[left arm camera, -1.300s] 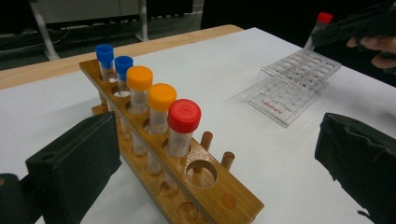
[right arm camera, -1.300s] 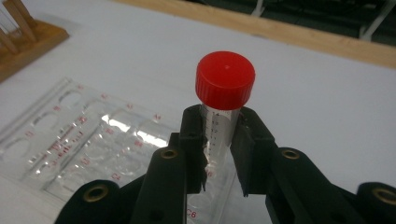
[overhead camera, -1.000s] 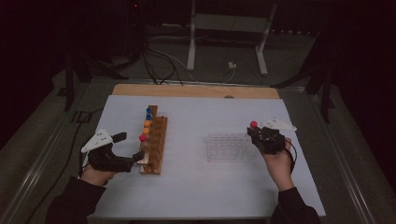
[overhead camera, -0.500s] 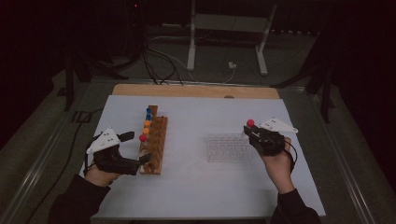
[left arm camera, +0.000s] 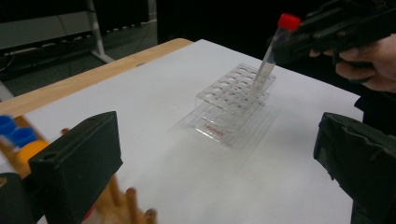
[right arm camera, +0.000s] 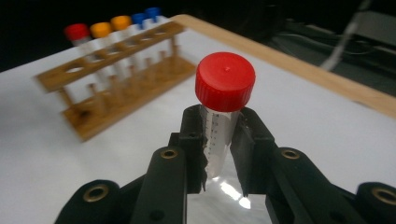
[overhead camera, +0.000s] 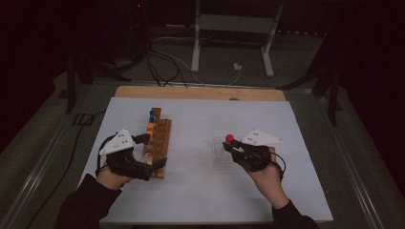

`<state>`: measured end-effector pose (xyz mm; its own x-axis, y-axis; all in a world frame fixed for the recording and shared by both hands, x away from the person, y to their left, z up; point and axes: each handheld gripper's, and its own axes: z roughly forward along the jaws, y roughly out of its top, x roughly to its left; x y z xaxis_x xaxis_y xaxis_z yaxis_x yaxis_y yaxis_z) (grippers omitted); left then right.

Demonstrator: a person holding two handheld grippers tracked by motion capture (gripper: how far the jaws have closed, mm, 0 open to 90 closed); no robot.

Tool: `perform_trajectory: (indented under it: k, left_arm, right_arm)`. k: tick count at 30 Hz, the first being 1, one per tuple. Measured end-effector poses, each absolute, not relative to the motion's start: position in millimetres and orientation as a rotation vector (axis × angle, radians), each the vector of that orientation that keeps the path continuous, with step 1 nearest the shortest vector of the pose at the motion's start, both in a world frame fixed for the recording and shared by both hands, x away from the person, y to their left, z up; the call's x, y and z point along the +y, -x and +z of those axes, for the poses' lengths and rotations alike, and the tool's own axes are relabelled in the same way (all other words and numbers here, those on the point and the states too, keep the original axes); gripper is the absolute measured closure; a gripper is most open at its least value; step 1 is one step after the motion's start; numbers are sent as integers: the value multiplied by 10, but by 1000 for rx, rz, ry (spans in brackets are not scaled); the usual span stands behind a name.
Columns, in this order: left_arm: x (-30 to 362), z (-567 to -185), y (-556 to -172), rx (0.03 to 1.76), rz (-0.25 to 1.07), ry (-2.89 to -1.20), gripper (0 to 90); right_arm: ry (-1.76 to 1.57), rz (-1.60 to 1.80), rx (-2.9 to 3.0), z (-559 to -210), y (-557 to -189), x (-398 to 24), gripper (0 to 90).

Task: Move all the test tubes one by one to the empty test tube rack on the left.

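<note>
My right gripper (overhead camera: 230, 144) is shut on a clear tube with a red cap (overhead camera: 229, 138), held tilted over the far side of the clear plastic rack (overhead camera: 218, 155). Seen from the right gripper view, the tube (right arm camera: 218, 140) stands between the two pads below its red cap (right arm camera: 225, 81). From the left gripper view, the tube (left arm camera: 267, 63) has its tip at the clear rack (left arm camera: 231, 100). My left gripper (overhead camera: 152, 150) is open, its jaws at the near end of the wooden rack (overhead camera: 161, 136). Nothing lies between the wide-apart jaws of the left gripper (left arm camera: 217, 168).
The wooden rack (right arm camera: 116, 79) holds red, orange and blue capped tubes in a row. A white sheet (overhead camera: 200, 195) covers the table, with a wooden edge (overhead camera: 200, 93) at the far side. Stand legs and cables (overhead camera: 229, 62) lie on the floor beyond.
My right gripper has carried the red-capped tube leftward, to above the clear rack. My left gripper has shifted right, closer to the wooden rack's near end.
</note>
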<state>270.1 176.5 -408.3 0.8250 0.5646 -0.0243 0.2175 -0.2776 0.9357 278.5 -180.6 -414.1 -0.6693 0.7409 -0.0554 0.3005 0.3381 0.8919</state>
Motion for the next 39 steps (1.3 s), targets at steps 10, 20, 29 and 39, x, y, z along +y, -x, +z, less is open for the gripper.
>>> perform_trajectory:
  k: [10,20,29,39]
  left_arm:
    - [1402,-4044,-2707,502,322,-1891,62]
    - [1032,-4064,-2762,449,278,-1914,218]
    - [763,-4103,-2842,409,277,-1934,456]
    - [633,-4188,-2920,387,245,-1962,647]
  right_arm:
    - [-833,1259,2277,-4324,-2710,-1524,743]
    - [-797,1256,2321,-4382,-2668,-1436,743]
    - [-791,1261,2337,-4392,-2657,-1404,743]
    - [-788,1265,2334,-4390,-2649,-1404,743]
